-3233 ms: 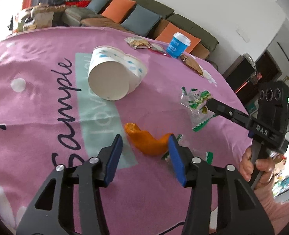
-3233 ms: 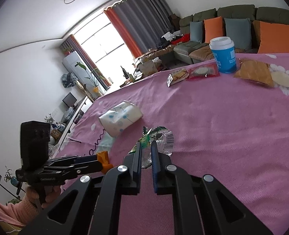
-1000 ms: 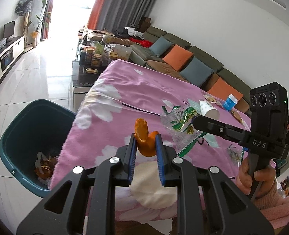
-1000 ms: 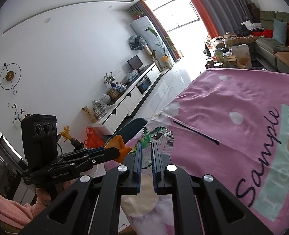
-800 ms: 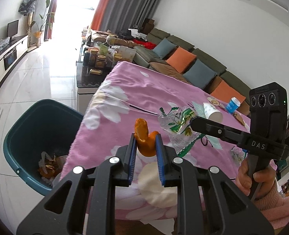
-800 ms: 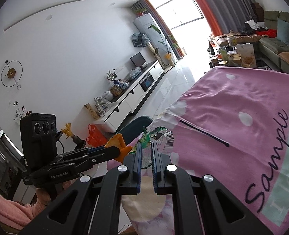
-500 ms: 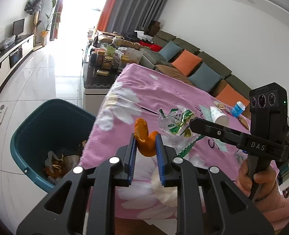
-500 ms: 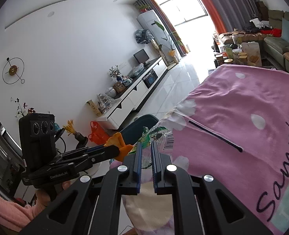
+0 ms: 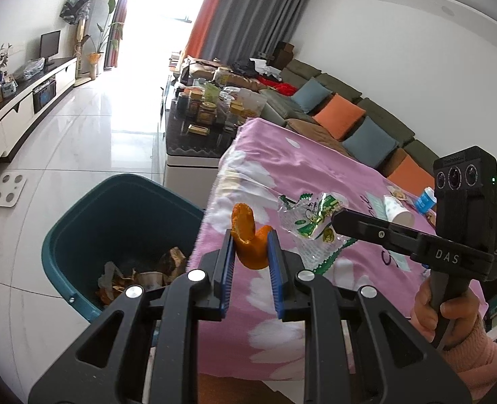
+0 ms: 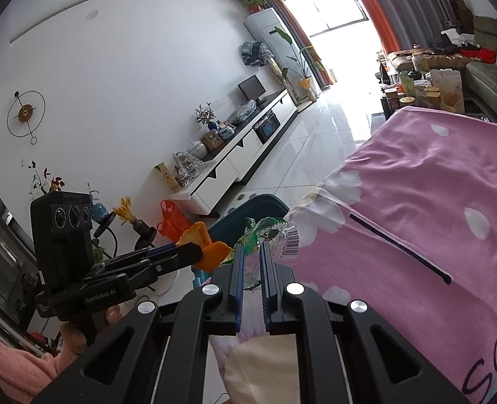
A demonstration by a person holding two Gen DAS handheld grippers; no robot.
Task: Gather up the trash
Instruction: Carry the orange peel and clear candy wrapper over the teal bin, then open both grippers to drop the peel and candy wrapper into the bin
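Left gripper clamped on orange peel, held above the table edge beside the teal trash bin — right gripper nearly closed, pinching a crumpled green-and-clear wrapper alongside.

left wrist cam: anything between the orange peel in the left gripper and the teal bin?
Nothing solid. In the left wrist view the orange peel, clamped in the left gripper, is over the pink tablecloth edge; the teal bin sits beyond that edge.
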